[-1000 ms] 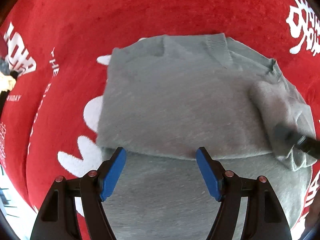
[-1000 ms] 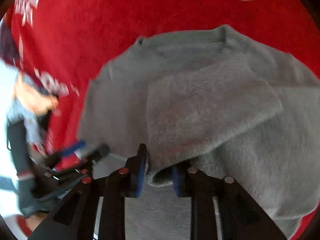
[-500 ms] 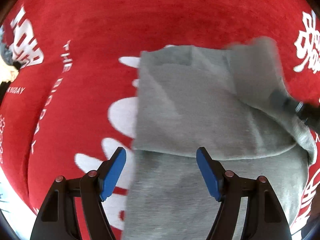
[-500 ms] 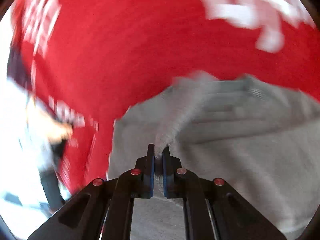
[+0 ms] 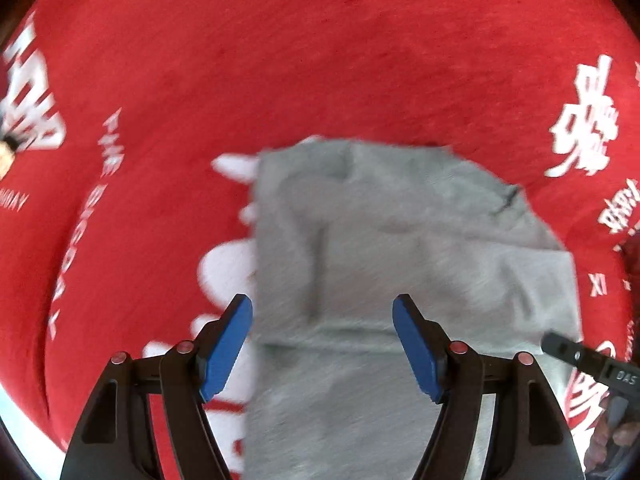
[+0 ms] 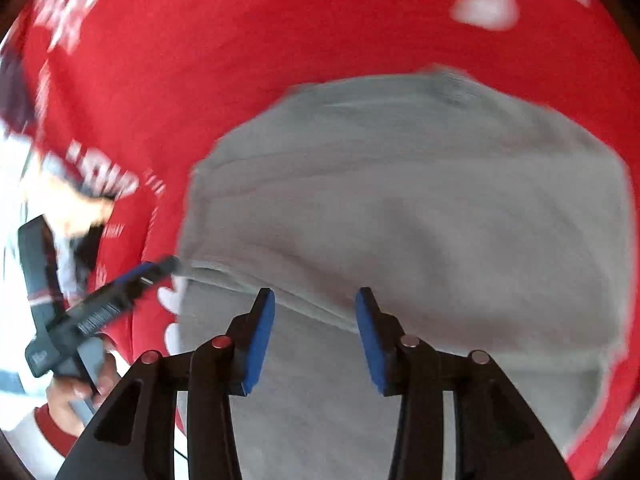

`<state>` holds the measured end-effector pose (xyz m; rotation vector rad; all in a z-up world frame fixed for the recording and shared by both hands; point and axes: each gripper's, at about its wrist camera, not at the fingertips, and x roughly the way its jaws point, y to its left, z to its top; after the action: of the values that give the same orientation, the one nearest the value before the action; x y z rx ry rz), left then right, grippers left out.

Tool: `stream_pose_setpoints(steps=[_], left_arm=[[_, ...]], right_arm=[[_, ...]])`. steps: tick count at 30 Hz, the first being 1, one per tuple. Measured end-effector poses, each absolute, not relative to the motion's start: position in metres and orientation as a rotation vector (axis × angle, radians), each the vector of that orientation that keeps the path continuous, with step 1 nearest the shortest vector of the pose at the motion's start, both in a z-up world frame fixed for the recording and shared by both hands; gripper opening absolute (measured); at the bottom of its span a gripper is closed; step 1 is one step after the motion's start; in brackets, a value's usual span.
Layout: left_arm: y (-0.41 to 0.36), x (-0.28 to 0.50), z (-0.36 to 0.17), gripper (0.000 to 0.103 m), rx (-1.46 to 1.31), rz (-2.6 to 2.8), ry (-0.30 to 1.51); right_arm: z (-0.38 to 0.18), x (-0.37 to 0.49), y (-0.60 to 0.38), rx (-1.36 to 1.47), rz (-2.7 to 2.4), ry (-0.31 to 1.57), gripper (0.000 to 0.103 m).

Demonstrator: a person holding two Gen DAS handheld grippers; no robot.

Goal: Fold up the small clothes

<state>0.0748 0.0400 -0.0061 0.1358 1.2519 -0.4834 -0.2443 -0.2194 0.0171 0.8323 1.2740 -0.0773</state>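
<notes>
We hold both grippers above a grey sweater that lies partly folded on a red blanket with white lettering. Our left gripper hangs over the sweater's left edge with its blue pads wide apart and nothing between them — released. Our right gripper has just been opening; its pads now stand apart over a fold line, gripping nothing. In the right view the left gripper shows at the sweater's left edge, a hand on its handle.
</notes>
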Motion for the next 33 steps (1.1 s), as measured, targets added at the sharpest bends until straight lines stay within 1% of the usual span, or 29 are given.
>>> stream_pose_setpoints(steps=[5,8,9,10,11,13,15,17,19,20,22,26,30,33], left_arm=[[-0.008,0.072,-0.029,0.074,0.223,-0.517,1.304],[-0.018,0.076,-0.037,0.074,0.219,-0.493,1.312],[-0.020,0.077,-0.038,0.074,0.217,-0.485,1.310],[-0.022,0.079,-0.040,0.074,0.227,-0.470,1.306],[-0.022,0.081,-0.043,0.074,0.243,-0.461,1.306],[-0.022,0.081,-0.054,0.074,0.337,-0.418,1.325],[-0.014,0.079,-0.060,0.074,0.354,-0.429,1.337],[-0.002,0.073,-0.058,0.074,0.369,-0.449,1.329],[0.007,0.068,-0.053,0.074,0.405,-0.457,1.317],[0.013,0.066,-0.048,0.074,0.412,-0.461,1.309],[0.022,0.064,-0.041,0.074,0.420,-0.452,1.313],[0.035,0.071,-0.030,0.074,0.313,-0.489,1.338],[0.028,0.089,-0.033,0.074,0.220,-0.537,1.392],[0.021,0.100,-0.049,0.074,0.194,-0.560,1.456]], right_arm=[[-0.006,-0.321,-0.277,1.105,-0.305,1.270,0.046],[-0.021,-0.340,-0.301,1.241,-0.374,1.193,0.046],[-0.022,-0.339,-0.306,1.250,-0.383,1.165,0.039],[-0.022,-0.333,-0.313,1.242,-0.391,1.143,0.029],[-0.021,-0.330,-0.319,1.221,-0.396,1.143,0.007],[-0.016,-0.321,-0.323,1.129,-0.392,1.148,0.007],[-0.018,-0.321,-0.320,1.061,-0.390,1.197,0.007],[-0.023,-0.332,-0.320,1.071,-0.377,1.227,0.008],[-0.018,-0.341,-0.310,1.060,-0.375,1.226,0.010],[-0.017,-0.344,-0.306,1.051,-0.374,1.238,0.014],[-0.014,-0.345,-0.297,1.038,-0.358,1.261,0.014],[-0.005,-0.335,-0.280,0.981,-0.301,1.264,0.015],[0.001,-0.317,-0.263,0.948,-0.237,1.265,0.029],[0.002,-0.307,-0.254,0.929,-0.208,1.272,0.030]])
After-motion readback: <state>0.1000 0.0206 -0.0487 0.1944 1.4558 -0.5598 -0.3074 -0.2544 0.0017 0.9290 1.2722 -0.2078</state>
